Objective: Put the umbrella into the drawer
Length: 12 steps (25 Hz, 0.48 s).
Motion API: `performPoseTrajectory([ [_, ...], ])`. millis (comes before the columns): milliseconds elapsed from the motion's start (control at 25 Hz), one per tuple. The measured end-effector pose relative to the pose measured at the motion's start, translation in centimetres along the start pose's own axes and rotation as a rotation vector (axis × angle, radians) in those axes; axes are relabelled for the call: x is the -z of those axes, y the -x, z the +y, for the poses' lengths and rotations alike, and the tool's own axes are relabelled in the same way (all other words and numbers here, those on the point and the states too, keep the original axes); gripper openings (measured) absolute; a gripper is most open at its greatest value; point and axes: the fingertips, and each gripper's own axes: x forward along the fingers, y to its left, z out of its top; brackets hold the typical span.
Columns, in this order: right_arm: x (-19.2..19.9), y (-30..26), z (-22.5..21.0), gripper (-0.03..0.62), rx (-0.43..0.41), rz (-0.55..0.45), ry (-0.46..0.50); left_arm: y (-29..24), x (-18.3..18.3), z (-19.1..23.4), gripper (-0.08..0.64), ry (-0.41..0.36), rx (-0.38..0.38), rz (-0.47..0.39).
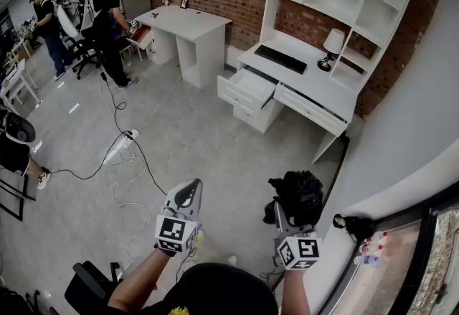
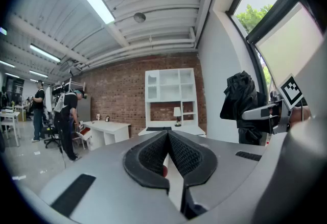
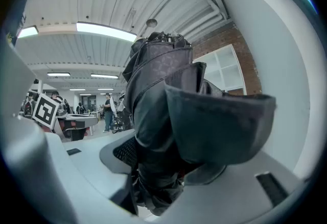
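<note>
The carrying step is in hand. The black folded fabric umbrella stands upright between the jaws of the right hand-held gripper, which are clamped on its lower part. It is well apart from the white pulled-out drawer of the white desk with shelves, which stands against the brick wall across the grey floor. The left hand-held gripper is closed on nothing, its ribbed pads meeting at the tips. As I judge it, the next move calls for crossing the floor to the desk, then lowering the umbrella and probably tipping it flat, since it looks too tall to go in upright. The free gripper could draw the drawer further out if needed. The drawer's inside is too small from here to tell whether anything lies in it. Loose fabric covers the right pads, so the exact grip point and the handle are hidden, and the umbrella blocks most of the right gripper view, the drawer included.
</note>
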Motion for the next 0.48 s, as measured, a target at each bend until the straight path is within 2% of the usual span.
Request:
performPoseTrajectory([
  [240, -2.4, -0.2, 0.8, 0.235, -0.036, -0.031, 0.050, -0.7, -2.4, -1.9, 0.017, -0.049, 0.013, -0.054],
  [480, -2.6, -0.2, 0.9, 0.236, -0.032, -0.034, 0.056, -1.2, -2.7, -2.0, 0.017, -0.123, 0.040, -0.044],
])
